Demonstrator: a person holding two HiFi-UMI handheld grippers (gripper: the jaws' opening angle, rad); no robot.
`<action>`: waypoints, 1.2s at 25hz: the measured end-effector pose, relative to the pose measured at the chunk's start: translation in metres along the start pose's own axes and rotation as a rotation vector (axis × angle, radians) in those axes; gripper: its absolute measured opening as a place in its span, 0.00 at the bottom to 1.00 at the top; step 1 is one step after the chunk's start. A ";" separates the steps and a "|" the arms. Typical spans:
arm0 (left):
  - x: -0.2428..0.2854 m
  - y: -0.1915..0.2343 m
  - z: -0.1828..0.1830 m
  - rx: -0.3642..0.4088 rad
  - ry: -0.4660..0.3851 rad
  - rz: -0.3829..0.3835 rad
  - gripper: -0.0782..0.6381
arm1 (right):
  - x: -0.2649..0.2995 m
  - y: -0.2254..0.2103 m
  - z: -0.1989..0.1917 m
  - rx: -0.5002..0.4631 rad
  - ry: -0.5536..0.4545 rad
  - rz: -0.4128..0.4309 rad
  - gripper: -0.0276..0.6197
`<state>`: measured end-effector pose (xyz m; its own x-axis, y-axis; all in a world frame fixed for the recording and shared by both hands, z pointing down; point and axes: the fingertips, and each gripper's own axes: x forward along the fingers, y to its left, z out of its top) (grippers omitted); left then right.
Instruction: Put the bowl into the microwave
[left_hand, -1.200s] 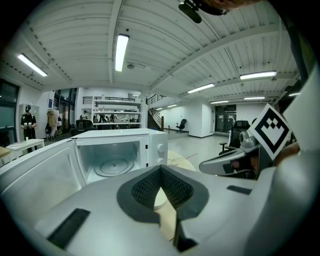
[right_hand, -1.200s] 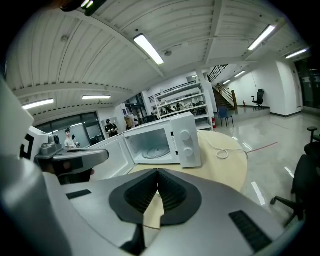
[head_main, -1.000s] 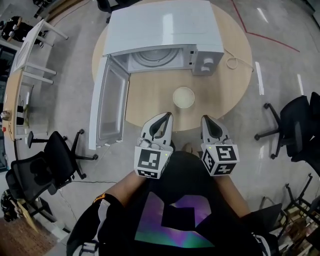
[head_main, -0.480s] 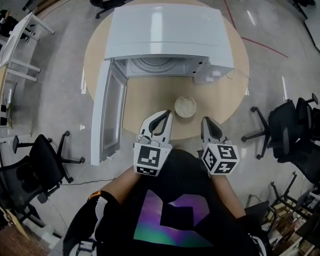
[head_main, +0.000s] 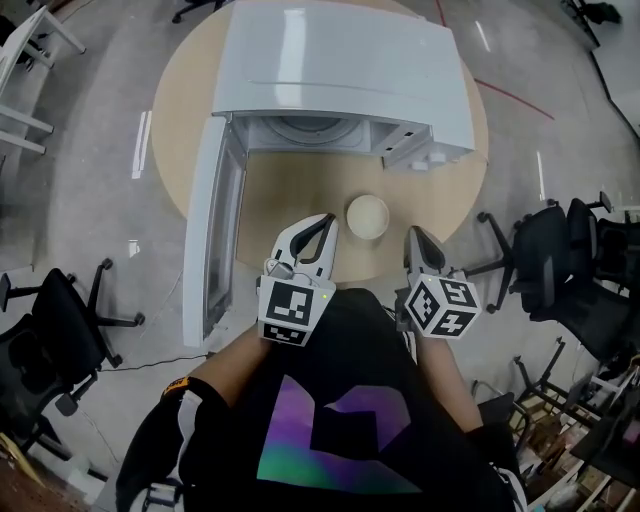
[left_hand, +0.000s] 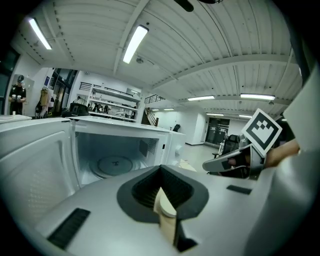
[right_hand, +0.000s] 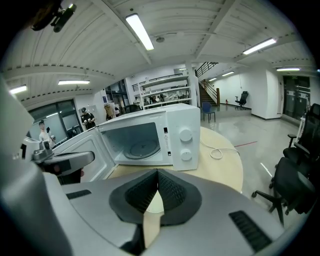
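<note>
A small cream bowl (head_main: 367, 216) sits on the round wooden table (head_main: 450, 190) in front of the white microwave (head_main: 340, 70). The microwave door (head_main: 212, 230) hangs wide open to the left, and its glass turntable (left_hand: 115, 164) lies bare inside. My left gripper (head_main: 326, 221) is shut and empty, just left of the bowl at the table's near edge. On the bowl's right, a little farther back, my right gripper (head_main: 412, 235) is shut and empty too. Neither touches the bowl. The microwave (right_hand: 150, 137) stands ahead in the right gripper view.
A white cable (right_hand: 217, 152) lies on the table to the right of the microwave's knobs (right_hand: 186, 135). Black office chairs stand on the floor at the right (head_main: 545, 250) and at the left (head_main: 50, 320). The open door juts past the table's left edge.
The view has shifted closer to the table. Both grippers have come forward to the table's near edge, flanking the bowl. The bowl and microwave have not moved on the table.
</note>
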<state>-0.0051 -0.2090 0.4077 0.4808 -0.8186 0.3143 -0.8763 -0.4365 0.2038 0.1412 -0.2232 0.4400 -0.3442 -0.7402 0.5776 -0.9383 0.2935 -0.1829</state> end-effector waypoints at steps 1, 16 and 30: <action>0.000 0.002 -0.001 -0.005 0.001 -0.001 0.17 | 0.002 0.000 0.001 -0.002 0.002 -0.004 0.07; 0.023 0.018 -0.006 -0.036 0.047 0.087 0.17 | 0.044 -0.016 -0.013 -0.042 0.115 0.084 0.07; 0.060 0.010 -0.026 -0.014 0.151 0.142 0.17 | 0.082 -0.031 -0.055 -0.038 0.312 0.239 0.07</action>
<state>0.0160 -0.2530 0.4532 0.3528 -0.8054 0.4763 -0.9355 -0.3148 0.1606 0.1441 -0.2593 0.5370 -0.5207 -0.4305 0.7372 -0.8287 0.4623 -0.3154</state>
